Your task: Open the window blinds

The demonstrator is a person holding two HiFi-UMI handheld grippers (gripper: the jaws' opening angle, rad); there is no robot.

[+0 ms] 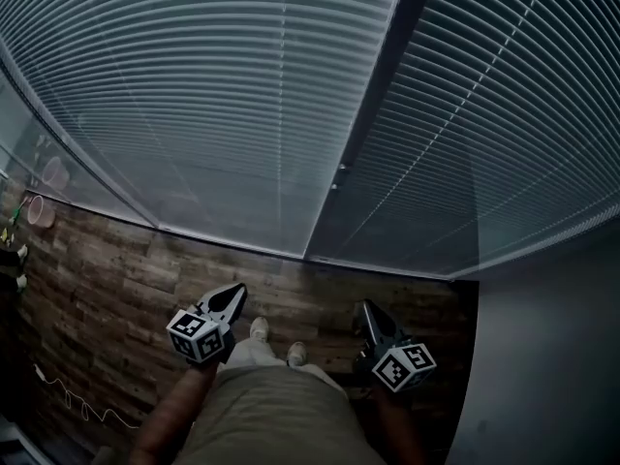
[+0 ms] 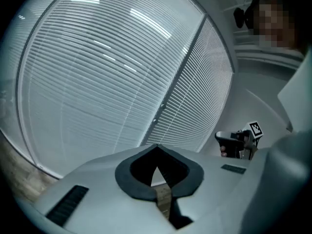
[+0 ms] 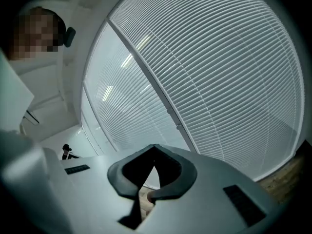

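— Where were the blinds (image 1: pixel 194 95) at that moment?
— They hung in front of the person as two panels side by side, lowered almost until the wooden floor (image 1: pixel 107 279). A dark post (image 1: pixel 378 95) stood between the two panels. The slats lay close together, and nothing outside could be seen through them.
— And the left gripper (image 1: pixel 232 292)?
— It was held low at the left, above the floor. It pointed toward the left panel but was well apart from it. In the left gripper view its jaws were clenched, tip against tip, with nothing between them.
— Was the right gripper (image 1: pixel 366 308) the same?
— Yes. Its jaws were pressed together too, and they were empty. It was low at the right, near the grey wall (image 1: pixel 552 356), and it pointed toward the right panel without touching it.
— What else was visible?
— The person's light shoes (image 1: pixel 260 329) stood on the floor between both grippers. On the post I saw two small knobs (image 1: pixel 341 168), too small to say what they were. A thin pale cord (image 1: pixel 82 405) lay on the floor at the far left.
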